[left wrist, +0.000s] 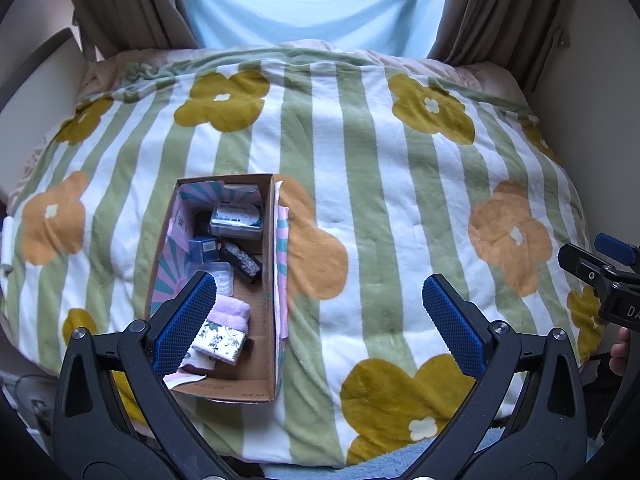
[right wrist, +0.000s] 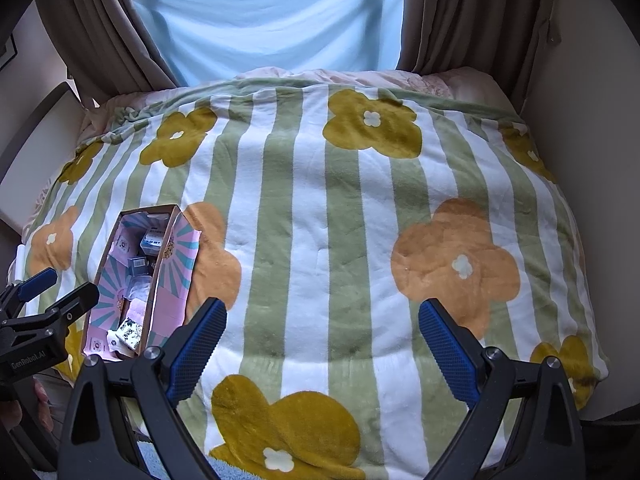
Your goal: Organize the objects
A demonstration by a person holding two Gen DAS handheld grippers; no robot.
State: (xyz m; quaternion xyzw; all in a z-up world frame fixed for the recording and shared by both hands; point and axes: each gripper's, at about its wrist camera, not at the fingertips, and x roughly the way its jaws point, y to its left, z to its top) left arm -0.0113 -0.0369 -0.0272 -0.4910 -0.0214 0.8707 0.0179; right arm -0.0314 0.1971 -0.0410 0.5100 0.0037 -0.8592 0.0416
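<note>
Box: an open brown cardboard box [left wrist: 224, 280] with pink-and-teal sunburst print on its flaps lies on the bed, below and ahead of the left tongs [left wrist: 320, 320], its near end under their left pad; it sits well off to the left of the right tongs [right wrist: 320, 340].
Contents: a clear plastic case with a white label [left wrist: 238, 222] at the far end, a small dark blue carton [left wrist: 204, 249], a black speckled oblong [left wrist: 241, 263], a shallow clear tray [left wrist: 218, 276], a folded pink towel [left wrist: 234, 314] and a white floral-print packet [left wrist: 218, 342] nearest the tongs.
Handling: probably light; thin card walls likely flex if pinched mid-span, so a corner or short end wall looks the safer hold. The clear plastics look slippery and perhaps brittle; the towel is soft and will squash.
Left tongs: spread wide, nothing between the pads.
Right tongs: likewise spread wide and empty, over bare blanket.
Surface: a plush green-and-white striped blanket with mustard and orange flowers [right wrist: 304, 240] covers the bed; soft, so the box may tip when pushed.
Surroundings: brown curtains [right wrist: 460, 20] and a pale blue sheet [right wrist: 272, 16] lie far beyond both tongs.
Obstructions: none apparent; the right-hand flap [left wrist: 282, 264] hangs outward beside the wall.
</note>
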